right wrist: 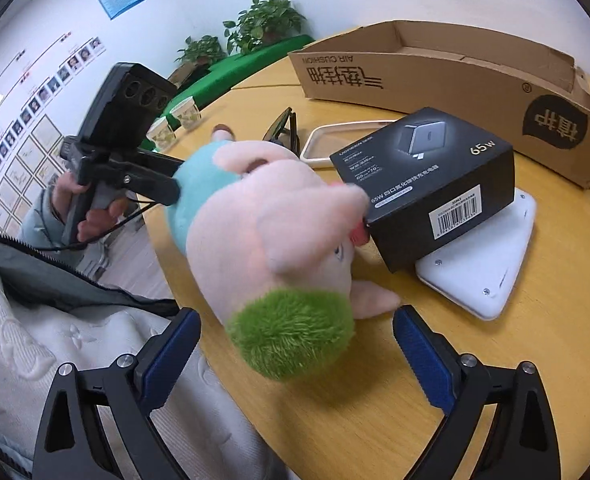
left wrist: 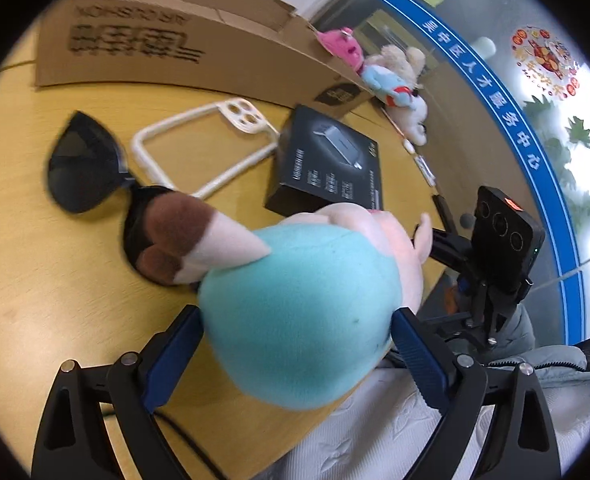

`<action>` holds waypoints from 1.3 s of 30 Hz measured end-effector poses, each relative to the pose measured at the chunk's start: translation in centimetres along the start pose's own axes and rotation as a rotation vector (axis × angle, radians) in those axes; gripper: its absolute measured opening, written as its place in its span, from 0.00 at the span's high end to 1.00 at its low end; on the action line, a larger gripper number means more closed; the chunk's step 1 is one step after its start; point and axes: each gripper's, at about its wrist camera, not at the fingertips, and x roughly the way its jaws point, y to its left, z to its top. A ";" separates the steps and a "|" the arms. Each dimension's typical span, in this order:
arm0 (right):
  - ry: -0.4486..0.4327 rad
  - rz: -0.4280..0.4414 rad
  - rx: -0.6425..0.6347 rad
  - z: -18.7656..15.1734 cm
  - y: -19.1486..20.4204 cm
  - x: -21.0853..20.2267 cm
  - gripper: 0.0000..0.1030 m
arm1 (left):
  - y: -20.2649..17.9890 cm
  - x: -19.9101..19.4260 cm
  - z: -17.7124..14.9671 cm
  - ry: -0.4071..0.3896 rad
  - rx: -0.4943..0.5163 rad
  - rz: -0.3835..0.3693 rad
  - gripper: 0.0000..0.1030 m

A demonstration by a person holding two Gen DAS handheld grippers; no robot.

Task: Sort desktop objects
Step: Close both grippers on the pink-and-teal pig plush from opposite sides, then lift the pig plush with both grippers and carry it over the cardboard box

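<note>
A plush pig (left wrist: 295,312) with a teal body, pink head and green tuft lies at the near edge of the yellow table (left wrist: 35,280). My left gripper (left wrist: 295,360) is shut on its teal body, both blue pads pressed into the sides. In the right wrist view the pig (right wrist: 279,240) points its green tuft at my right gripper (right wrist: 295,356), which stands open around the tuft with a gap at each pad. The left gripper (right wrist: 177,188) reaches the pig from the far side. The pig's snout touches a black charger box (right wrist: 427,184).
The charger box (left wrist: 327,164) rests partly on a white flat device (right wrist: 491,264). Behind lie a white phone case (left wrist: 203,148), dark sunglasses (left wrist: 87,164) and a long open cardboard box (right wrist: 455,92) with two plush toys (left wrist: 395,76) at its end. Paper cups (right wrist: 175,120) stand far left.
</note>
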 end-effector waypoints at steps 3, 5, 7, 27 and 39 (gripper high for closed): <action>0.018 0.013 0.008 0.4 0.1 1.5 0.37 | -0.2 0.6 0.2 0.013 0.004 0.014 0.10; -0.011 0.017 0.020 0.7 0.4 1.7 0.41 | -0.1 0.2 0.1 0.006 -0.011 0.004 0.18; -0.023 0.018 0.029 0.7 0.5 1.5 0.42 | -0.8 -0.1 -0.2 0.007 0.006 0.022 0.20; -0.325 -0.167 -0.267 14.5 2.9 -8.1 0.45 | -11.0 -12.0 11.5 -0.458 0.384 0.160 0.21; -0.430 -0.233 -0.378 25.8 0.9 -11.6 0.45 | -12.0 -17.2 20.0 -0.608 0.476 0.205 0.21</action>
